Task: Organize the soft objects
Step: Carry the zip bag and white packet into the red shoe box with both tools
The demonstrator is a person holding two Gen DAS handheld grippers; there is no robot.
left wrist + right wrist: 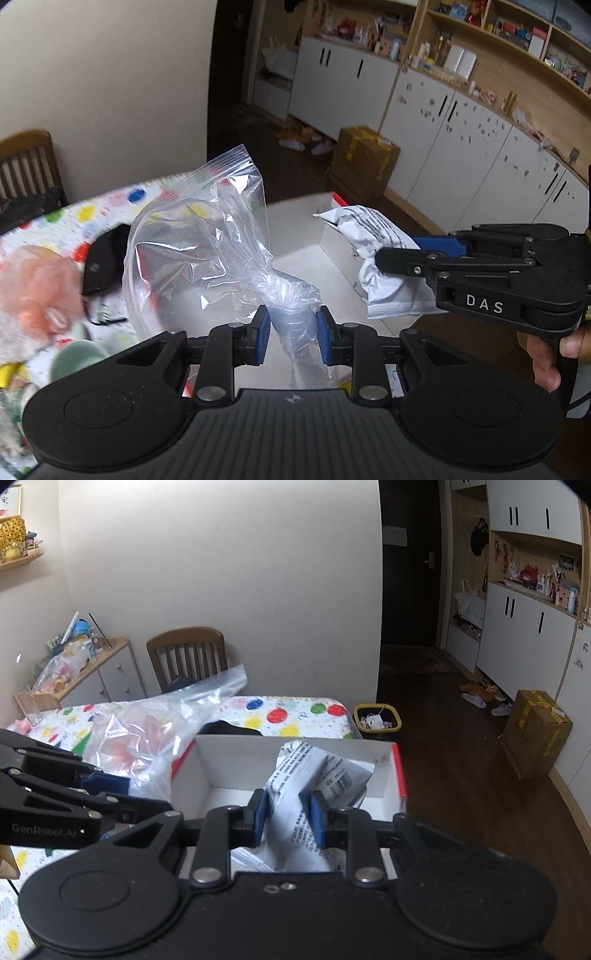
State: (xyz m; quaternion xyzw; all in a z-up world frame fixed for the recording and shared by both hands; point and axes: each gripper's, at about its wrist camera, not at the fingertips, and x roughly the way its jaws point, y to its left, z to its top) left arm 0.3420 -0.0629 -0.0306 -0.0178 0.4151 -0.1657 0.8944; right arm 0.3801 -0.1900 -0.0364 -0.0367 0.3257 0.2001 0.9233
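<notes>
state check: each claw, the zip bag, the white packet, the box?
left claw: shut on clear zip bag
clear zip bag: empty, bunched at the grip, held off the table
right claw: shut on white packet
white packet: crumpled, held over the box
white box: open

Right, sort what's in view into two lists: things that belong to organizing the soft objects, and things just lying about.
Part of the job:
- clear zip bag, pinched in the left tongs
- white printed packet, pinched in the right tongs, over the open white box
- pink mesh puff on the table

Just lying about:
- green cup
- wooden chair
- yellow bin
- cardboard carton
</notes>
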